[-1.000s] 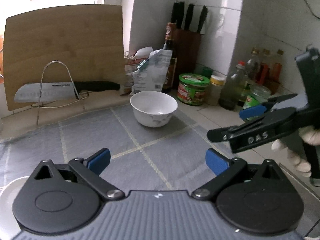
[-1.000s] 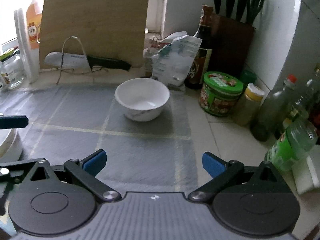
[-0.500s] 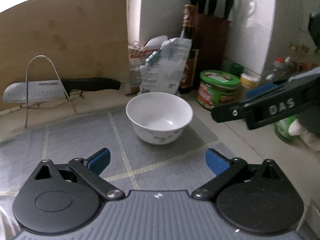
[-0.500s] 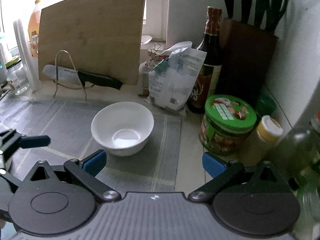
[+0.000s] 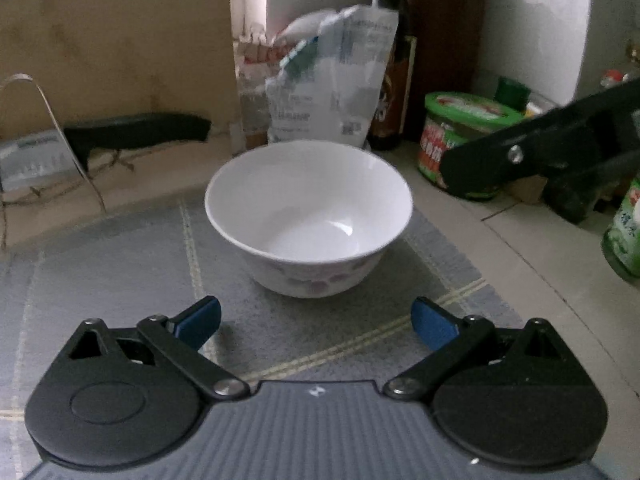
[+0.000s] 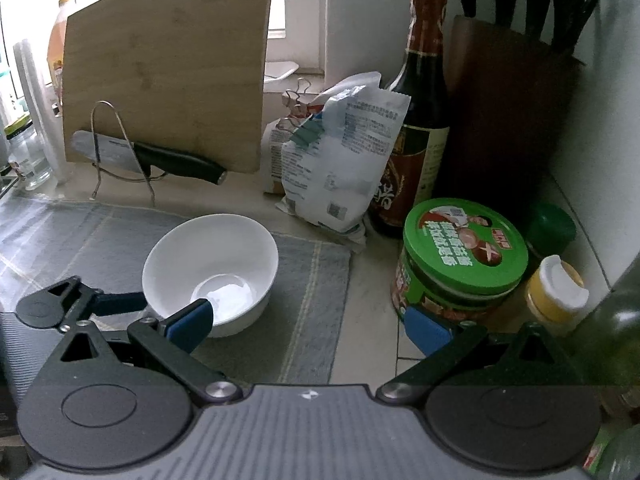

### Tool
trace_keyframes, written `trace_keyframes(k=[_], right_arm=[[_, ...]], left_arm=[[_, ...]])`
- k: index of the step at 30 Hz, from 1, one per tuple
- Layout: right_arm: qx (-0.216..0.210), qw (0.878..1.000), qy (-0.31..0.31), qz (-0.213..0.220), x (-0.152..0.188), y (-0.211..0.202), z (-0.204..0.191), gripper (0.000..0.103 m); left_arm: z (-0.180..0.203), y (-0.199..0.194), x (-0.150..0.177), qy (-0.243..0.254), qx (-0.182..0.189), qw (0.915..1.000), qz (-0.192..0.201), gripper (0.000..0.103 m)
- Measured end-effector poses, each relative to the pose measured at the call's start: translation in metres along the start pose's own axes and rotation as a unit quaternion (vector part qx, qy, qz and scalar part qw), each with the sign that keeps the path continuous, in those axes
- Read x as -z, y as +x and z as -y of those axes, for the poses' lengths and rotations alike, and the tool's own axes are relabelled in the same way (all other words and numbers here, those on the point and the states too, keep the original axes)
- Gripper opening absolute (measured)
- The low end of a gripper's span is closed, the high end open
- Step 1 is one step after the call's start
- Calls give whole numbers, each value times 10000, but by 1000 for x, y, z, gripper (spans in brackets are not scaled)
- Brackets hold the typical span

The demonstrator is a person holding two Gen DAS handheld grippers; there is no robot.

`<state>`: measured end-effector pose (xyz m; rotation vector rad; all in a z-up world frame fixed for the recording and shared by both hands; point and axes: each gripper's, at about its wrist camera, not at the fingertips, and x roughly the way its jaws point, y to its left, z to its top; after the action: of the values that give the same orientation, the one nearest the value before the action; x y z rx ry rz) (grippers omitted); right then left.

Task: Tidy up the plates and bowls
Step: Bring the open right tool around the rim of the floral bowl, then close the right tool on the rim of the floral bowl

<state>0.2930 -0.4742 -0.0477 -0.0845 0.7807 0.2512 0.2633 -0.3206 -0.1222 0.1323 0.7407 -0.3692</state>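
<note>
Both grippers wide and empty; bowl on mat just ahead of the left one.

Left gripper [image 5: 316,322]: blue pads spread, nothing between, over woven grey mat [image 5: 120,280] with pale grid lines. Bowl [image 5: 308,212] round, glossy white, faint floral print low on the wall, upright, empty; it fills far more of the left view than a second ago. Right gripper [image 6: 306,326]: jaws wide, over the mat's right edge and bare tile, bowl to its left; it has shifted right, toward the green-lidded tub [image 6: 460,260]. Clear mat left of bowl. Behind: crinkled bag [image 6: 340,160], dark bottle [image 6: 420,120], wooden board [image 6: 168,72], knife [image 6: 160,156] on wire rack.
</note>
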Motion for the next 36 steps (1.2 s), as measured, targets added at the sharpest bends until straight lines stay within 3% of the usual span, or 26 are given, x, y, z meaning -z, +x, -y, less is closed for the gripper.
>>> trace_keyframes(k=[4, 26, 31, 36], right_arm=[[-72, 10000, 18, -33, -2, 6, 1, 103], [-639, 9976, -229, -122, -21, 31, -10, 103], [-712, 9966, -404, -124, -29, 38, -17, 103], [-918, 9948, -402, -198, -37, 47, -18, 103]], left_arm=[[5, 7, 1, 210, -48, 9998, -50, 103], [3, 10, 6, 176, -31, 9995, 250, 103], [3, 12, -1, 131, -58, 9998, 108, 102], [10, -1, -4, 362, -179, 9971, 651, 102]])
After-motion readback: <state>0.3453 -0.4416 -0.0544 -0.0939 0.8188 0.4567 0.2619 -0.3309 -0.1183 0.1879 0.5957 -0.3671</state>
